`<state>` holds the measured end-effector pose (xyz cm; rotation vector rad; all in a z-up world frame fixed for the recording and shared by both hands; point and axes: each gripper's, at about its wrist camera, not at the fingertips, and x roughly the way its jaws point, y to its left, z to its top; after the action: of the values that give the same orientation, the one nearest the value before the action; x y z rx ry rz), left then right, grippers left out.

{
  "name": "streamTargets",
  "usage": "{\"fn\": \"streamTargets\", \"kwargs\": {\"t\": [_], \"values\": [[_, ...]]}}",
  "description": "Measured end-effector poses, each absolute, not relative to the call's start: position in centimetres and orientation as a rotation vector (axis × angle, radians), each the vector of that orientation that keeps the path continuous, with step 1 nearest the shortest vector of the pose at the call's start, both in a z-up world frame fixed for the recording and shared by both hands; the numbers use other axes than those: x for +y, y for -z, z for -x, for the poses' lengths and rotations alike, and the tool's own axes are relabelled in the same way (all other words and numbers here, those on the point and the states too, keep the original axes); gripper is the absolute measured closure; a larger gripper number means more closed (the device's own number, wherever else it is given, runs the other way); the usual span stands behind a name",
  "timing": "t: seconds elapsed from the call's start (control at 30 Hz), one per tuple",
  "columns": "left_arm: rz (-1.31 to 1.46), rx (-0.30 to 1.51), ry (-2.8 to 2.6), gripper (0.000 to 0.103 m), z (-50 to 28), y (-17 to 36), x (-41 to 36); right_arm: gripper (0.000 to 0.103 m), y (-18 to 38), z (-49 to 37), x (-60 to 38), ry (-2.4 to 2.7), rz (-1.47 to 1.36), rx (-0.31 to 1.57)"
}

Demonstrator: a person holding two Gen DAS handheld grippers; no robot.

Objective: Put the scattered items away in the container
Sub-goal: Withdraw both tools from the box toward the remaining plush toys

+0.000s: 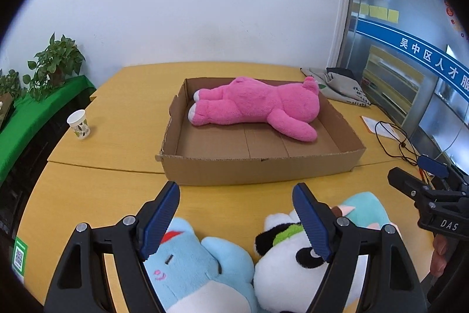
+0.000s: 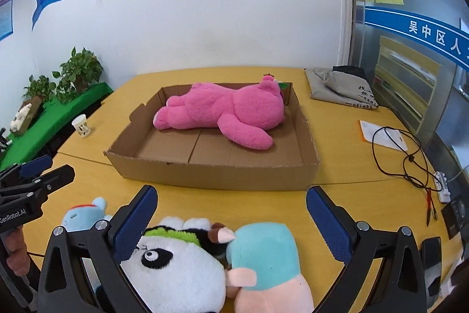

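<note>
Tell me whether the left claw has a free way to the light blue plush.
Probably yes: the left claw is open and empty, the light blue plush lies right below it on the table, nothing between them.

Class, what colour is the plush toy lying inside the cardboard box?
Bright pink plush toy, with paler foot soles; the right wrist view shows it best.

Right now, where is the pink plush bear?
The pink plush bear lies on its side inside the cardboard box in the middle of the yellow table, in the box's far half, beyond the panda toy.
</note>
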<state>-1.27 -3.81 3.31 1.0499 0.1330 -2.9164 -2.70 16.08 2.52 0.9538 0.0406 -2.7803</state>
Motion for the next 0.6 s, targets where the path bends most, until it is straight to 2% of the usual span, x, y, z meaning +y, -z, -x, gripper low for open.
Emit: {"fn": "streamTargets", "kwargs": {"t": [0.13, 0.6], "values": [[-1.06, 0.101, 2.906, 0.024, 1.1, -2.6, -3.4, 0.0, -1.6, 2.4, 16.2, 2.791, -0.985, 0.064], [-1.174, 0.163, 2.905, 0.024, 0.6, -0.3, -4.6, 0.0, 0.8, 2.9, 16.7, 2.768, -1.069, 0.061]]}}
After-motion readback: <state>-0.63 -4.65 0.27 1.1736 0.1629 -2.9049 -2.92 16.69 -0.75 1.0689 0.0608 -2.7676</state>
